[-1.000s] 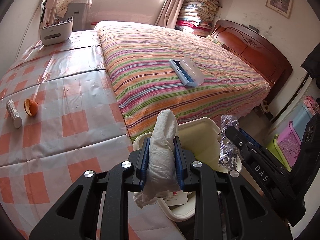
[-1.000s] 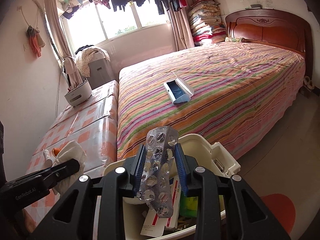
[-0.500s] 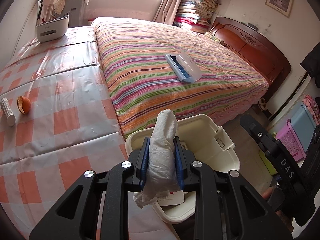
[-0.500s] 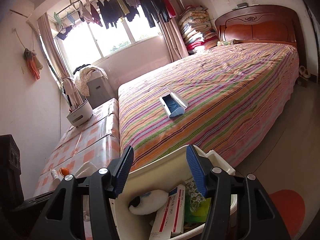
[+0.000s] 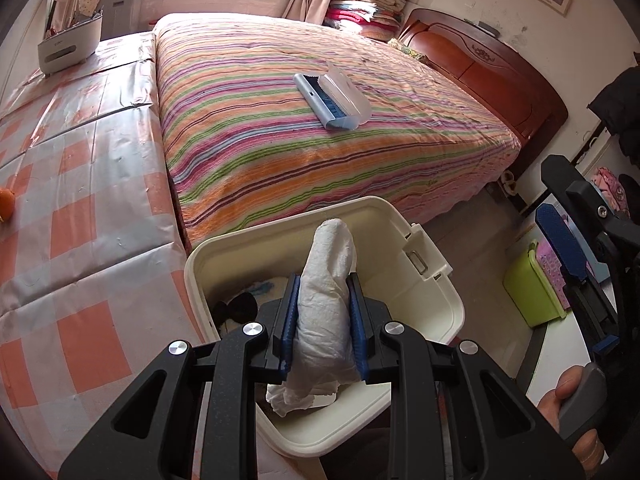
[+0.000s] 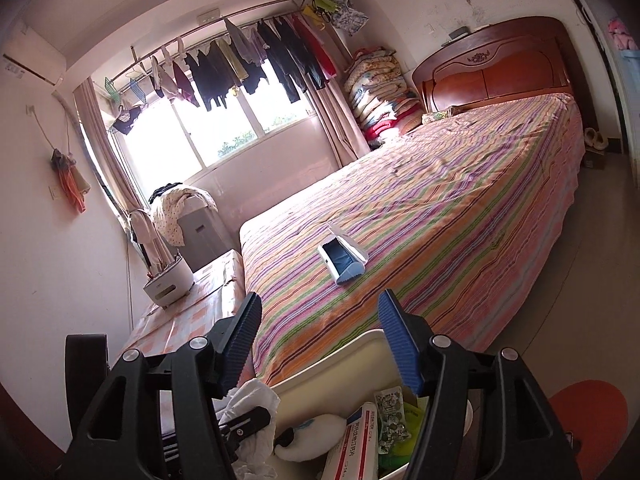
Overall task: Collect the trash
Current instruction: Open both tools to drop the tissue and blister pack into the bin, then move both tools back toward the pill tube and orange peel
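At lower centre, the left tongs (image 5: pixel 323 320) clamp a crumpled white tissue wad (image 5: pixel 326 312) above the cream plastic bin (image 5: pixel 440 292), while the empty right tongs (image 6: pixel 320 344), which have just been opening, stand apart; released off-centre, it could fall outside the rim.

No legible text anywhere

The bed (image 5: pixel 320 128) wears a striped cover, and a blue-and-white lint brush (image 5: pixel 332 98) lies flat near its middle. Just beside the bed runs a low counter (image 5: pixel 80 208) under a shiny orange-and-white checked cloth. At its far end stands a white holder (image 5: pixel 68 46) with things stuck in it; at the near left edge sits something small and orange (image 5: pixel 6 204). On the floor (image 6: pixel 568 320), at the bed's foot, stands a cream bin (image 5: pixel 448 292).
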Tool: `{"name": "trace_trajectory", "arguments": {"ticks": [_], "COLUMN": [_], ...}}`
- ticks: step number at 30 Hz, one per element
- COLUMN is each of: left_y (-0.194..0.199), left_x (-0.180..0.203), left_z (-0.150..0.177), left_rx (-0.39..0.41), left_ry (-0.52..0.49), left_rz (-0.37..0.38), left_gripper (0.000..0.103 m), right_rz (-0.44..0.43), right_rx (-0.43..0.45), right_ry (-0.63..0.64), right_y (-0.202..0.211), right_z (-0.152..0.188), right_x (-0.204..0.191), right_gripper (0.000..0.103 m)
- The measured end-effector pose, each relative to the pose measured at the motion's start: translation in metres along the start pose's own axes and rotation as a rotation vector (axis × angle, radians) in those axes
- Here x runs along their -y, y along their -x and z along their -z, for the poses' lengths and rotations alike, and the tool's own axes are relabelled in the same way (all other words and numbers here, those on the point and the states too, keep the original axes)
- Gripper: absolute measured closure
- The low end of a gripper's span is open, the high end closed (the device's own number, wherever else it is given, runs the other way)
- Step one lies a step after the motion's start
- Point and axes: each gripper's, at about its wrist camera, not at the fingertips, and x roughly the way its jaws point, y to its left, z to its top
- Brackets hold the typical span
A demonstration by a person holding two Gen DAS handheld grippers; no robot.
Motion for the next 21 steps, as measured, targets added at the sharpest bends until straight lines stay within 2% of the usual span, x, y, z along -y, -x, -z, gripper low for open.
{"name": "trace_trajectory", "arguments": {"ticks": [6,11,13,14,15,16,17,21], "left_y": [-0.01,-0.012,-0.013,-0.013,-0.011,-0.009,-0.005,0.007], "left_x": [0.01,0.016,0.016,0.016,0.017,0.018,0.018,0.017], "left_z": [0.0,0.001,0.002,0.002,0.002,0.002,0.002,0.001], "left_rx": [-0.016,-0.025,-0.028,-0.029,-0.025,-0.012,0.008,0.038], "left_ry": [-0.028,-0.054,-0.058,-0.059,-0.06,-0.062,-0.067,-0.081], "left_rz": [0.005,0.008,0.001,0.002,0.003,0.0,-0.006,-0.025], "left_gripper": [0.078,0.078,0.07,0.059,0.043,0.035,0.032,0.031], "right_rz": [0.006,-0.003,-0.003,-0.005,-0.007,-0.009,-0.012,-0.016], "right_rx": [0.021,-0.004,-0.003,-0.001,0.001,0.0,-0.003,-0.015], "right_ry": [-0.074,-0.127,-0.126,-0.123,-0.12,-0.117,-0.115,-0.105], "right_y": [0.002,-0.002,-0.001,-0.001,-0.001,-0.001,-0.002,-0.004], "right_z": [-0.009,-0.01,-0.009,-0.009,-0.009,-0.008,-0.008,-0.005], "right_x": [0.017,0.028,0.026,0.025,0.024,0.023,0.022,0.019], "right_gripper": [0.044,0.043,0.043,0.043,0.043,0.043,0.043,0.043]}}
